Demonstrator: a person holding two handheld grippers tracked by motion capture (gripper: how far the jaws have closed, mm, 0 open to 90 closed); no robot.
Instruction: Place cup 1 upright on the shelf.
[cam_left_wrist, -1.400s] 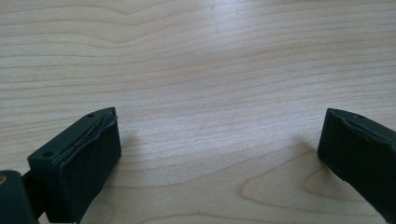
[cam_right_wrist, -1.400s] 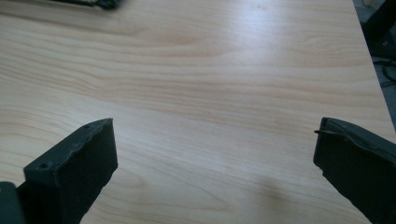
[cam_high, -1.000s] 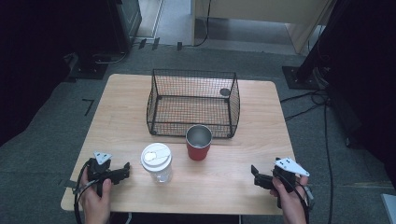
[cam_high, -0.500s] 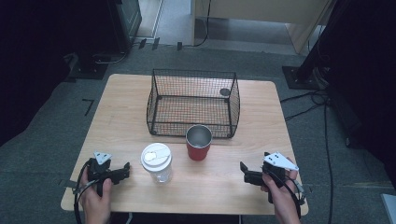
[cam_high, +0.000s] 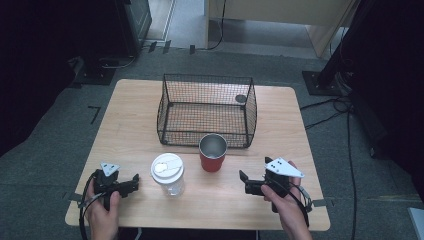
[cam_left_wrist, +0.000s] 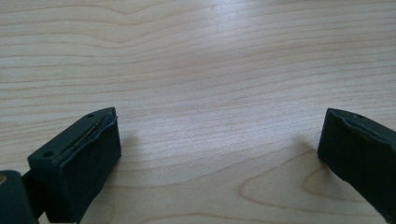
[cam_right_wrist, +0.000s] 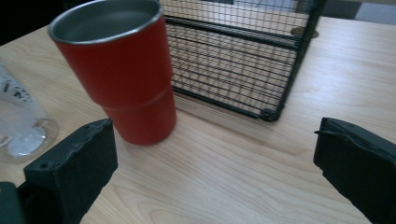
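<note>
Two claws, both with jaws spread wide and gripping nothing — my right claw (cam_high: 246, 182) sits near the red tumbler (cam_high: 213, 153), aimed at it; that tumbler stands upright on the worktop (cam_high: 280, 120), just in front of the wire basket (cam_high: 206, 107). My left claw (cam_high: 134, 182) rests just left of the lidded clear cup (cam_high: 168, 173).

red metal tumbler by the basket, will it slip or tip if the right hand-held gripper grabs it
The red metal tumbler with the steel rim looks rigid, so it probably won't deform under the open right hand-held gripper. Its smooth wall narrows toward the base, so the pads may slide upward. Being tall on a smaller foot, a push near the rim would likely tip it.
</note>
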